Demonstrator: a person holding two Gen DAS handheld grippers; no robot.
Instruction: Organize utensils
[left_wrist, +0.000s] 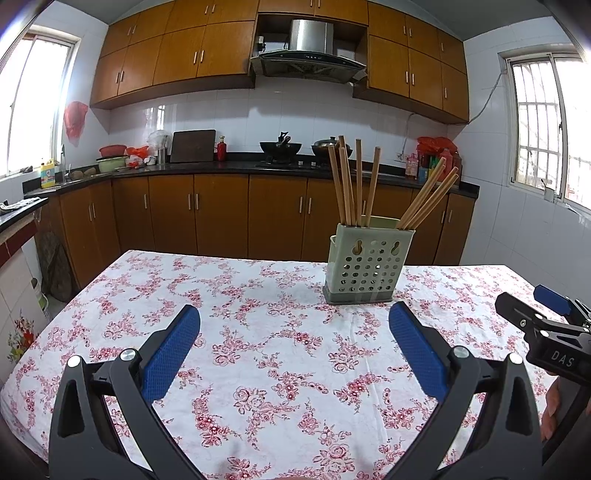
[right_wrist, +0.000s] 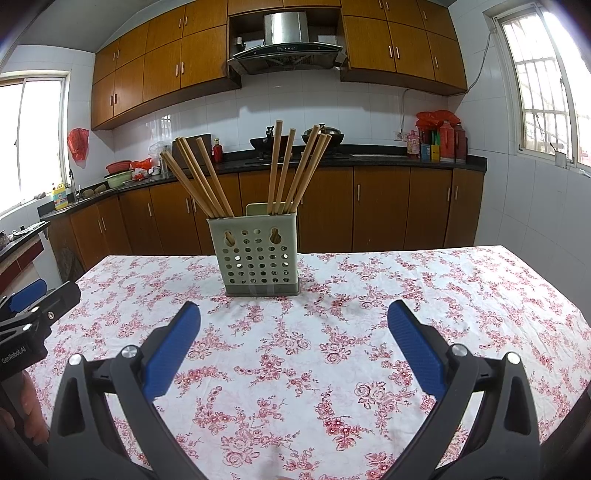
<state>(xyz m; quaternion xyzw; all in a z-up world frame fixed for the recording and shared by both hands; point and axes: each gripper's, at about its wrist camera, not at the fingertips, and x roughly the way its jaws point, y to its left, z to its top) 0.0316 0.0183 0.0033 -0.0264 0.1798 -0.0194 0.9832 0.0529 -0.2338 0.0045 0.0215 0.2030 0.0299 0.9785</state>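
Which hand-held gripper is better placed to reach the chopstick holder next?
Right, probably. The chopstick holder sits almost straight ahead of the open right hand-held gripper; from the open left hand-held gripper it lies off to the right.

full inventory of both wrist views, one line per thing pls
chopstick holder: 1, pale green with round holes, upright on the table, mid-far
chopsticks: about 8, light wood, standing in the holder in two fanned-out bunches
tablecloth: 1, white with red flowers, covers the table
cupboards: brown wood, above and below the counter
counter: black, along the far wall
woks: 2, dark, on the stove
range hood: 1, steel, above the stove
cutting board: 1, dark, leaning on the wall
windows: 2, left and right walls
left gripper: black with blue pads, open, empty, above the table
right gripper: same, open, empty
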